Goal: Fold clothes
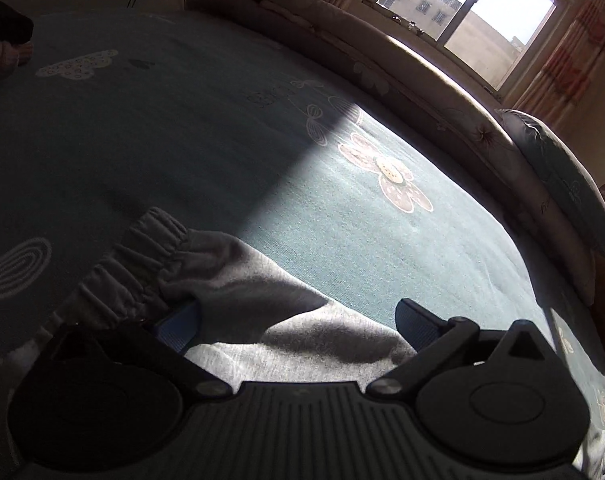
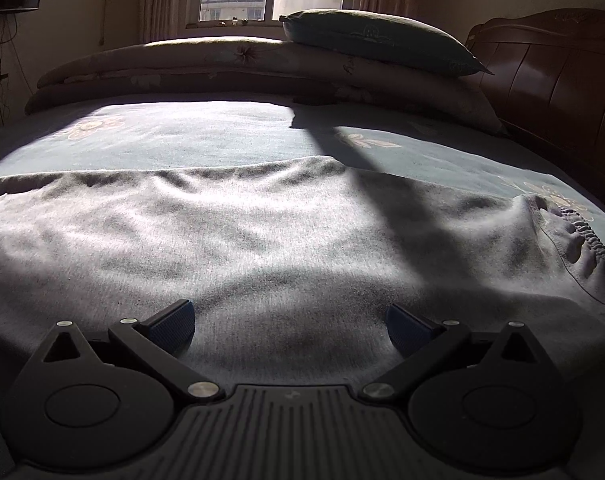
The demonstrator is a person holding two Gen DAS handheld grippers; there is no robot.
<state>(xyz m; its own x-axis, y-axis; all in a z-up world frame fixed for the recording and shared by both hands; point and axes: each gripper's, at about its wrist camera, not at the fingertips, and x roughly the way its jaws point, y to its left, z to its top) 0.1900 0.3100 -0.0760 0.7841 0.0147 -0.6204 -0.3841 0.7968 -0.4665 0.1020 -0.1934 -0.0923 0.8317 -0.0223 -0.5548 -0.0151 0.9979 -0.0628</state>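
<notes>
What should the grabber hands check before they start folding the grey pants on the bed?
1. Left gripper open: ok, its blue-padded fingers stand wide apart.
2. Right gripper open: ok, jaws spread, nothing between them.
3. Grey knit sweatpants lying flat: not ok, ripples run across the fabric.
4. Elastic cuff within the left gripper's reach: ok, it lies just ahead of the left finger.
5. Gathered elastic edge visible from the right side: ok, off to the right.
6. Teal flowered bedspread free for folding: ok nearby; the far corner holds something dark, cannot tell what.
</notes>
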